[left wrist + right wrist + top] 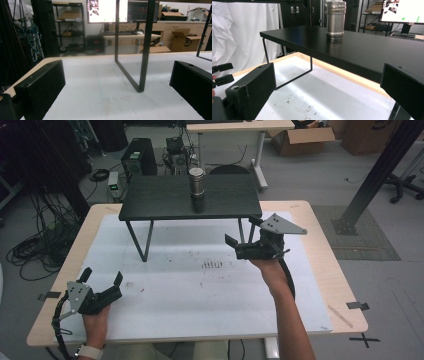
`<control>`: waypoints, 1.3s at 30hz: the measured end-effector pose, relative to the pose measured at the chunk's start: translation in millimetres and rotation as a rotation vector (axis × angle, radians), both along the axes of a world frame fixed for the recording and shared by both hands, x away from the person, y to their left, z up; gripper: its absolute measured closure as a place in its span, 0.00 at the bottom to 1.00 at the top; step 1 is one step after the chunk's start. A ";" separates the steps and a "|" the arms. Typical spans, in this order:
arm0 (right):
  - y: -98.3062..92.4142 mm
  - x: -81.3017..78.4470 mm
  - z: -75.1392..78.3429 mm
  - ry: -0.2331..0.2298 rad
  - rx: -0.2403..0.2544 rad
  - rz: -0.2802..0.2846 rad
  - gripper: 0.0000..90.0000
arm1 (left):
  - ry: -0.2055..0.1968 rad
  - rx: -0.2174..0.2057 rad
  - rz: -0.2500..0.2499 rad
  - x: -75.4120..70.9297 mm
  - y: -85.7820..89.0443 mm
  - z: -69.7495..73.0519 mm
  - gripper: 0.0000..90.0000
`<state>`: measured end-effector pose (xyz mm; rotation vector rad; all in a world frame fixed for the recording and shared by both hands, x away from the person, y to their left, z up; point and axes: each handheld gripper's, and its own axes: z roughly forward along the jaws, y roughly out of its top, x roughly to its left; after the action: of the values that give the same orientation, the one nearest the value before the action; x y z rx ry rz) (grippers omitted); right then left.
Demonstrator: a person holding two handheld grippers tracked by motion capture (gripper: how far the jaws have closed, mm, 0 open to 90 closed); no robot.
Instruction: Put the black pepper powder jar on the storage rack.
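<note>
The right gripper [243,240], jaws wide apart, is reaching for the metal cup [197,188] at 11 o'clock. It must rise up to the black shelf [160,200]. The left gripper [102,282] rests, jaws released.

A lab: monitors [107,11], cable bundles [37,247], cardboard boxes [300,140].

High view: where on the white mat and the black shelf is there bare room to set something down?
The white mat is bare between the left gripper and right gripper. The black shelf is free left of the steel cup. Under the shelf, its legs narrow the passage.
</note>
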<state>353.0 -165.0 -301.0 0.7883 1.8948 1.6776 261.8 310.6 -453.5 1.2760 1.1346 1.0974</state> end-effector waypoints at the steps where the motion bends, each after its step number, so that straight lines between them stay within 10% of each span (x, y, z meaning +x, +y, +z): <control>1: 0.0 0.0 0.0 0.000 0.000 0.000 0.00 | 0.000 0.000 0.000 0.0 0.0 0.0 0.01; 39: -29.2 -43.4 -140.3 -0.014 0.022 -0.224 0.00 | 0.001 0.002 0.000 0.2 -0.3 0.1 0.01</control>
<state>309.7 -194.3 -441.3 0.9566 1.7105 1.5642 262.0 310.4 -453.5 1.2786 1.1346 1.0981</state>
